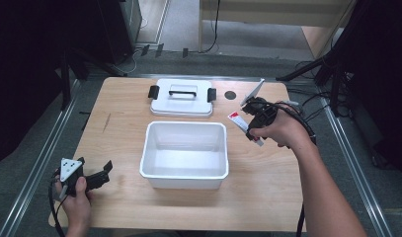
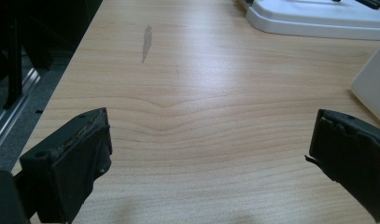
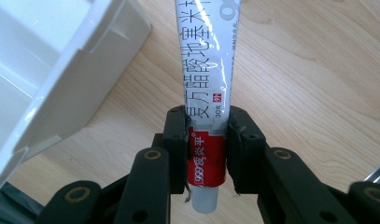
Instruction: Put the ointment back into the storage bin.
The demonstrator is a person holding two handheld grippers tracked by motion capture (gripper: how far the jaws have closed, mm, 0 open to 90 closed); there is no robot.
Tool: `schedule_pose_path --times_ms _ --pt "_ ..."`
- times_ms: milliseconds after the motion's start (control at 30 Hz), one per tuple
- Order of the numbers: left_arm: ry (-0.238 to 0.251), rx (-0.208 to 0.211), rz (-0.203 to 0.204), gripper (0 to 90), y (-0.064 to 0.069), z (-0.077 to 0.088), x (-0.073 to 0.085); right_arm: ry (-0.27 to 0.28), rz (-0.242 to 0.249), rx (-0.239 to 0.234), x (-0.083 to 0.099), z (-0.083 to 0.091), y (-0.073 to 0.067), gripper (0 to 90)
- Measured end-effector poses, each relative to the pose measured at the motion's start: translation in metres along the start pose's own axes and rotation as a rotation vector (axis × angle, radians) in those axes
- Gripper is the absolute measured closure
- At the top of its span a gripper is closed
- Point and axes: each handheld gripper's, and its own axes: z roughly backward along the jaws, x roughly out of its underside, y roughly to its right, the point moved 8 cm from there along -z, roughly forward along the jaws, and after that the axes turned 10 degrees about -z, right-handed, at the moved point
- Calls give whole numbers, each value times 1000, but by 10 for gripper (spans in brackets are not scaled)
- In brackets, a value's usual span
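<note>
My right gripper (image 1: 255, 118) is shut on a white and red ointment tube (image 3: 207, 93), held above the table just right of the white box (image 1: 184, 153). In the right gripper view the jaws clamp the tube's red band near its cap, and the tube (image 1: 245, 127) points away over the wood. The box is open and empty. Its white lid (image 1: 182, 98) with a black handle and clips lies flat behind it. My left gripper (image 1: 100, 175) rests low at the table's front left, open, with bare wood between its jaws (image 2: 211, 140).
The wooden table (image 1: 114, 123) has a grey scuff mark (image 2: 146, 43) on its left side and a dark round hole (image 1: 230, 95) near the back right. Metal rails run along both sides. Cables and dark stands lie on the floor behind.
</note>
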Motion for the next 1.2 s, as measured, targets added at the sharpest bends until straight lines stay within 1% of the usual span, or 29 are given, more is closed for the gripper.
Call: schedule_pose_path --times_ms 33,100,400,433,567,600,667,700,733,767,800,833,900,1000,1033,1067,1167,1200 --pt "1 1 0 0 0 0 0 0 -6 -2 -1 1 -2 727" --pt "1 1 1 0 0 0 0 2 0 -8 -3 4 -5 728" --pt "4 3 3 0 0 0 0 16 38 -6 -13 14 -18 727" --pt "4 3 4 0 0 0 0 22 44 -12 -16 17 -23 728" --pt "4 3 5 0 0 -1 0 25 55 -14 -19 20 -28 727" --pt "5 3 6 0 0 -1 0 27 70 -16 -20 22 -33 727" --pt "5 4 7 0 0 -1 0 27 77 -21 -21 22 -38 727" --pt "5 4 7 0 0 -1 0 27 77 -21 -21 22 -38 727" --pt "4 4 8 0 -1 -1 0 26 90 -21 -23 23 -43 727" --pt "4 4 8 0 -1 0 0 26 102 -23 -23 23 -45 727" --pt "4 4 8 0 -1 0 0 26 102 -23 -23 23 -45 727" --pt "4 4 9 0 -1 0 0 29 114 -30 -25 23 -50 727" --pt "4 3 10 0 -1 0 0 33 124 -45 -25 23 -55 727" --pt "3 2 9 0 -1 -1 0 35 163 -71 -26 23 -63 727" --pt "2 2 10 0 -1 -1 0 41 182 -77 -26 23 -65 727" --pt "1 2 10 0 -1 -1 0 45 192 -85 -26 23 -67 727" --pt "3 3 14 0 -1 -1 0 43 226 -90 -26 23 -73 727" --pt "3 3 14 0 -1 -1 0 48 246 -90 -27 22 -74 727"
